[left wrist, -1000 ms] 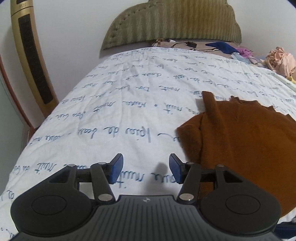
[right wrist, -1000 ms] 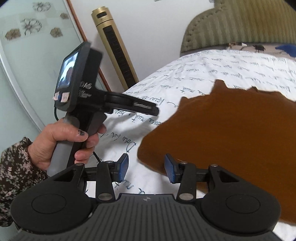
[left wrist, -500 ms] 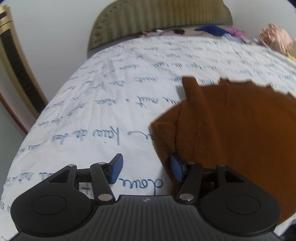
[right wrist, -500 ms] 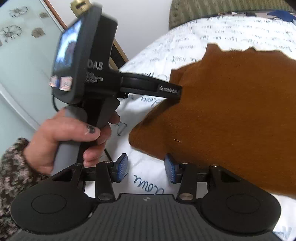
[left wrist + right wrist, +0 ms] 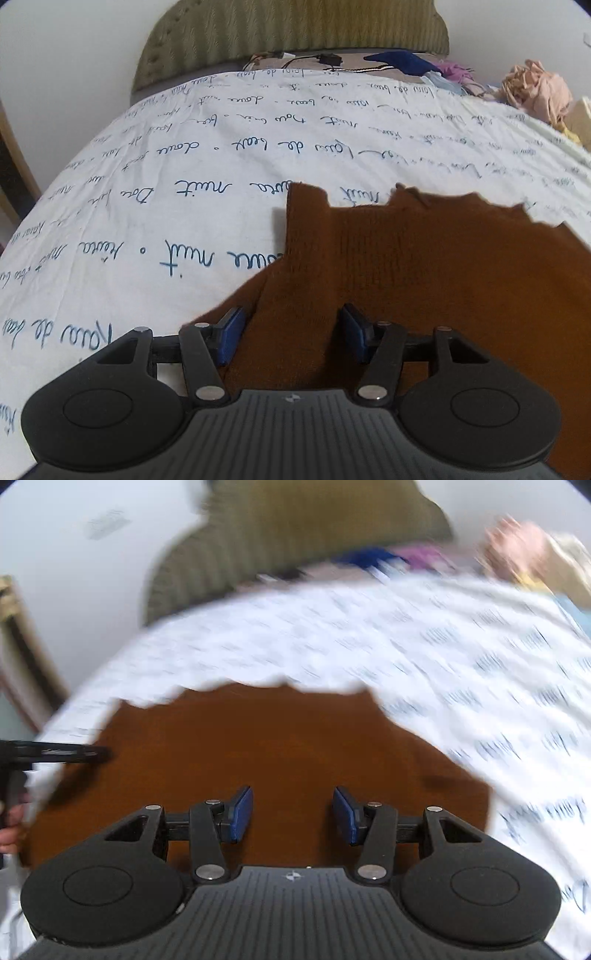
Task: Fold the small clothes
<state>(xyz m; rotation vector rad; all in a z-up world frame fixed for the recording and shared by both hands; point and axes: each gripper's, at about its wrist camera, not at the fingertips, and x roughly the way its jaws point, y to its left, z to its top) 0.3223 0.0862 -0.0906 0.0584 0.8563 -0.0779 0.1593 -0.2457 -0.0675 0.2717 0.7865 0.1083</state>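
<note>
Brown knit garment (image 5: 424,277), spread flat on bed (image 5: 184,192): left gripper (image 5: 291,334) fingers just widened, astride sleeve fold, ungripped; right gripper (image 5: 292,814) fingers apart above cloth; risk: pinching several layers, dragging everything askew.

A rust-brown knit garment (image 5: 424,266) lies spread flat on a white bedsheet (image 5: 184,192) printed with blue handwriting. Its far edge is ragged and uneven, with a narrow strip sticking up at the left corner. A fold runs along its left side.
</note>
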